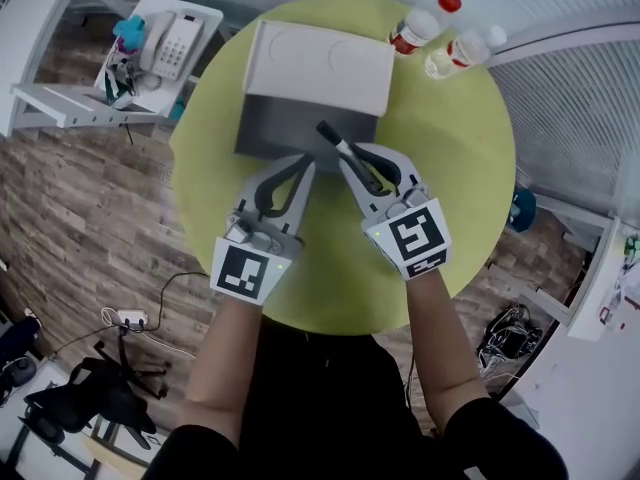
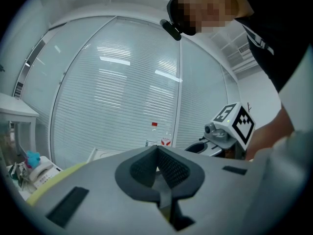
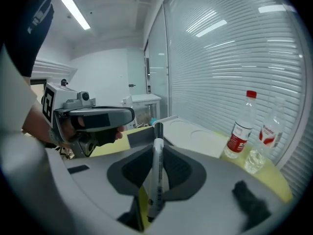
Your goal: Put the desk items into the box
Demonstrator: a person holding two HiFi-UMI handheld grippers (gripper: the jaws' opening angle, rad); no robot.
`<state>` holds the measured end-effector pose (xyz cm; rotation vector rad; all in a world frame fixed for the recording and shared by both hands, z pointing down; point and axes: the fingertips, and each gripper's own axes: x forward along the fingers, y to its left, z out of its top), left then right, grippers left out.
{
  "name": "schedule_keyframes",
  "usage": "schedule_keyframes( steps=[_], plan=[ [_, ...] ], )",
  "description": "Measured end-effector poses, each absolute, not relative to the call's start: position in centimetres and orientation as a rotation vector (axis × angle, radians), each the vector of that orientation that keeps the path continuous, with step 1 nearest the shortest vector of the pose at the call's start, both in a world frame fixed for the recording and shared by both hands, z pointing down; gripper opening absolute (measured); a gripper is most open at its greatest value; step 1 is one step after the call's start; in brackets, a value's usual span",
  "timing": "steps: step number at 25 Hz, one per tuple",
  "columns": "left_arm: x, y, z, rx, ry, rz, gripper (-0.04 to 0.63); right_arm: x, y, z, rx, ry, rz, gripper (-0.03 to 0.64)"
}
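Observation:
A grey box [image 1: 272,128] stands at the far side of the round yellow-green table [image 1: 455,168], its white lid [image 1: 322,64] tipped back behind it. My right gripper [image 1: 352,160] is shut on a marker [image 1: 330,136] with a white barrel and black cap; the cap end reaches over the box's near edge. In the right gripper view the marker [image 3: 156,173] stands upright between the pads. To its left, my left gripper [image 1: 303,163] hovers at the box's near edge. Its jaws are shut with nothing between them, and its pads [image 2: 168,168] meet.
Two water bottles [image 1: 412,30] [image 1: 462,50] stand at the table's far right, behind the lid. A white shelf with a telephone [image 1: 170,43] is off the table's far left. An office chair [image 1: 95,388] and cables lie on the floor at the near left.

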<state>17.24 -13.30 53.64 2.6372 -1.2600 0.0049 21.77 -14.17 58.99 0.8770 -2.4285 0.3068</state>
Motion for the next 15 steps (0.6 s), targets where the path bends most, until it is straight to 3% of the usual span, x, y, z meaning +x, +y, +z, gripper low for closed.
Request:
schedule_keyframes(
  steps=[15],
  plan=[
    [10.9, -14.5, 54.9, 2.626, -1.283, 0.043, 0.012, 14.7, -16.8, 61.3, 0.828, -2.375, 0.326, 0.075]
  ],
)
